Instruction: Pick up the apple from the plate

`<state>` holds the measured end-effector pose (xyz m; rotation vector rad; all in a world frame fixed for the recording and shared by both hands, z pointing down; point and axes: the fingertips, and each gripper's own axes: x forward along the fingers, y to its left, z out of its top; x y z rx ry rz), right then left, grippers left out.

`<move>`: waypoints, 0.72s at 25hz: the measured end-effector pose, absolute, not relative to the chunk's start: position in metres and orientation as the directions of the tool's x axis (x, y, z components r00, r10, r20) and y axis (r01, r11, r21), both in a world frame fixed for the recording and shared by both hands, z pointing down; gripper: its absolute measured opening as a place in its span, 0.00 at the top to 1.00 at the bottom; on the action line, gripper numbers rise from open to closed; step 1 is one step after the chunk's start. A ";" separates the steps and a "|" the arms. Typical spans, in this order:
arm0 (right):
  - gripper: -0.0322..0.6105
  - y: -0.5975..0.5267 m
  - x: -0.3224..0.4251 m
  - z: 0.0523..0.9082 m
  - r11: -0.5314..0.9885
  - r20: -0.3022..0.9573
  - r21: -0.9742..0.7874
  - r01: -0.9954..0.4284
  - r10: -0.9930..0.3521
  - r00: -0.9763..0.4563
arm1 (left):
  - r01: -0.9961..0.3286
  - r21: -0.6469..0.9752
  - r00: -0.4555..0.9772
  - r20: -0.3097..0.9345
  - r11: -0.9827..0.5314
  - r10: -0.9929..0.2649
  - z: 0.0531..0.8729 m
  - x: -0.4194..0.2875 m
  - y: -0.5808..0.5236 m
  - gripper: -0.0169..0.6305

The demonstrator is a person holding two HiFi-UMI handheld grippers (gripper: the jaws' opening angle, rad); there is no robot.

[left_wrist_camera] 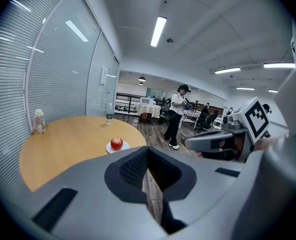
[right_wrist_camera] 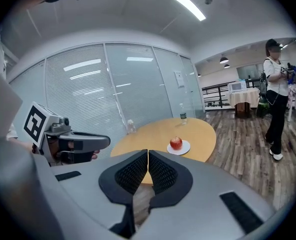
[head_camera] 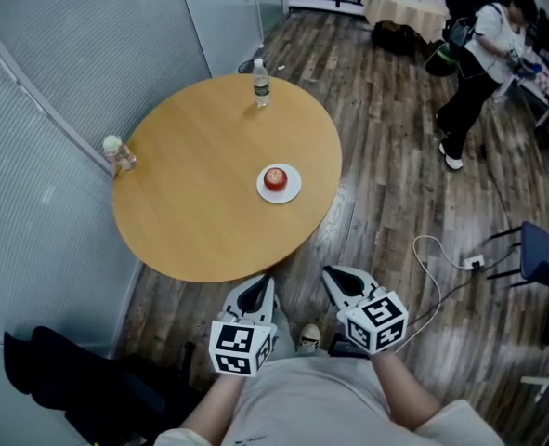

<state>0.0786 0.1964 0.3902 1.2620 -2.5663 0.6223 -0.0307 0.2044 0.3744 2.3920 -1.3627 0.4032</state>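
Head view: a round wooden counter [head_camera: 200,207] is seen from above, with wood floor around it.
Jar [head_camera: 116,152]: stood at the counter's left edge, close to the blinds.
Left gripper [head_camera: 254,295]: jaws are pressed together with nothing between them; it is held just off the counter's near edge.
Bottle [head_camera: 260,84]: stood upright at the counter's far edge.
Apple [head_camera: 275,177]: red, rested on the white plate [head_camera: 293,192] right of the counter's middle, well apart from both grippers.
Right gripper [head_camera: 341,282]: jaws are pressed together and empty; it is held beside the left one.
Person [head_camera: 483,59]: seen standing on the floor at far right.
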 end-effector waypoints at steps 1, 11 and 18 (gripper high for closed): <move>0.90 0.191 0.079 0.393 0.541 0.373 -0.277 -0.794 -0.701 -0.608 | -0.866 0.165 0.496 0.414 -0.473 -0.763 0.377 -0.031 0.197 0.97; 0.90 0.096 0.072 0.400 0.489 0.401 -0.269 -0.830 -0.727 -0.558 | -0.834 0.184 0.545 0.425 -0.521 -0.723 0.387 -0.041 0.090 0.97; 0.90 0.024 0.049 0.387 0.467 0.378 -0.240 -0.851 -0.763 -0.525 | -0.803 0.181 0.586 0.416 -0.569 -0.695 0.383 -0.062 0.020 0.97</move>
